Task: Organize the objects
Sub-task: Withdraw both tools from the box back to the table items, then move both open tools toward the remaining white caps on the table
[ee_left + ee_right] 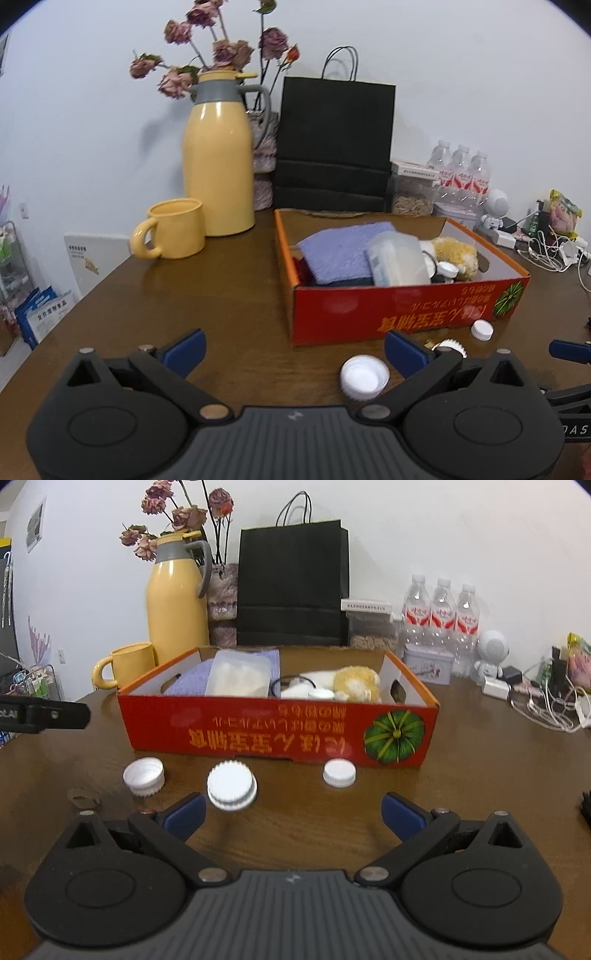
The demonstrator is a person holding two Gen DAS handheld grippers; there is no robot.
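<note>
Left gripper: fingers spread, empty.
Right gripper: fingers spread, empty.
White caps: three, at 6 o'clock of red box.

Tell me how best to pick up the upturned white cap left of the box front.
Grip the open cap by its ribbed outer wall, coming from above with the open left tool: it lies hollow side up, flat on the table, clear of its neighbours.

1. The ridged cap sits half hidden behind the left gripper's right finger.
2. The towel lies partly under the tub.
3. Box lettering is blurred.
4. The flowers are cut off at the top edge.
</note>
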